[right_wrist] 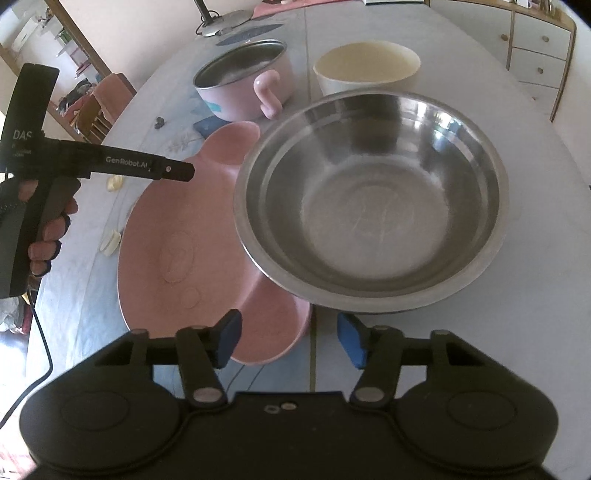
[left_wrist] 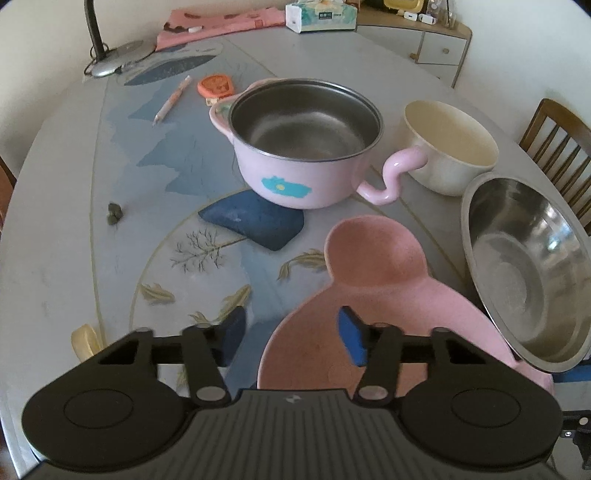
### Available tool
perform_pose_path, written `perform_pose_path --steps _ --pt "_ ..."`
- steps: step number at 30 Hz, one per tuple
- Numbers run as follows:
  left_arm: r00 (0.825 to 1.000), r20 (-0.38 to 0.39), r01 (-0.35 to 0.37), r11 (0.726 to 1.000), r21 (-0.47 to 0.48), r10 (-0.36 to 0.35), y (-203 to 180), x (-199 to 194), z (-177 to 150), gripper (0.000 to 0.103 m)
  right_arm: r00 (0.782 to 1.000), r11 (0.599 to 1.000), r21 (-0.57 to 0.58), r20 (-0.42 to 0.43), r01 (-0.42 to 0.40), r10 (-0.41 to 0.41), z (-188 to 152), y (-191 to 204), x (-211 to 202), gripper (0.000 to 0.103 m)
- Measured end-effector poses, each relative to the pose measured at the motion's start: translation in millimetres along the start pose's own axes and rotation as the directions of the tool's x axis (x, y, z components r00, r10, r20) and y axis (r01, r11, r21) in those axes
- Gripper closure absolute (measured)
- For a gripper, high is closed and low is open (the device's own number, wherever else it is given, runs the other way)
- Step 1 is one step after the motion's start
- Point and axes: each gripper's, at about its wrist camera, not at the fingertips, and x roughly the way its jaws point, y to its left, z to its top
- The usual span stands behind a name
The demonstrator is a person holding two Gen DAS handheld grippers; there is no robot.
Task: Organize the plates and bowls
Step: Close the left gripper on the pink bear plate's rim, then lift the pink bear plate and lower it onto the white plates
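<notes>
A pink pig-shaped plate (left_wrist: pixel 369 258) (right_wrist: pixel 184 229) lies flat on the table. A steel bowl (left_wrist: pixel 524 266) (right_wrist: pixel 369 206) leans tilted on its right side. Behind stand a pink steel-lined pot (left_wrist: pixel 306 140) (right_wrist: pixel 240 81) and a cream bowl (left_wrist: pixel 450 147) (right_wrist: pixel 365 62). My left gripper (left_wrist: pixel 291 339) is open astride the plate's left rim, one blue pad over the plate and one over the table. My right gripper (right_wrist: pixel 290 341) is open around the plate's near lobe, just below the steel bowl's rim. Neither pair of pads presses on anything.
A pen (left_wrist: pixel 171 99), an orange object (left_wrist: pixel 216 86), a lamp base (left_wrist: pixel 114 61), a pink cloth (left_wrist: pixel 221 24) and a tissue box (left_wrist: pixel 321 14) lie at the far side. A chair (left_wrist: pixel 557 147) stands right. A hand (right_wrist: pixel 48 236) holds the left gripper's handle.
</notes>
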Motion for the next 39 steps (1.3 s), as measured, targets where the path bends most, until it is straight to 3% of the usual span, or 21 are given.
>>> perform_pose_path --steps 6,9,20,39 --pt "1.0 -0.018 0.01 1.0 -0.022 -0.01 5 2 -3 0.071 1.0 1.0 0.022 -0.018 -0.017 0.017 1 -1 5 0.068" --pt "0.999 -0.028 0.021 0.999 -0.032 -0.022 7 3 -4 0.077 1.0 1.0 0.023 -0.024 -0.01 0.011 2 0 7 0.069" --pt "0.999 -0.025 0.024 0.998 -0.066 -0.025 16 -1 -8 0.082 0.999 0.999 0.042 -0.032 0.014 -0.013 1 -4 7 0.091" --pt "0.999 0.023 -0.023 0.991 -0.133 0.027 34 -55 -30 0.084 0.998 0.999 0.013 -0.026 -0.05 0.05 2 11 -7 0.092"
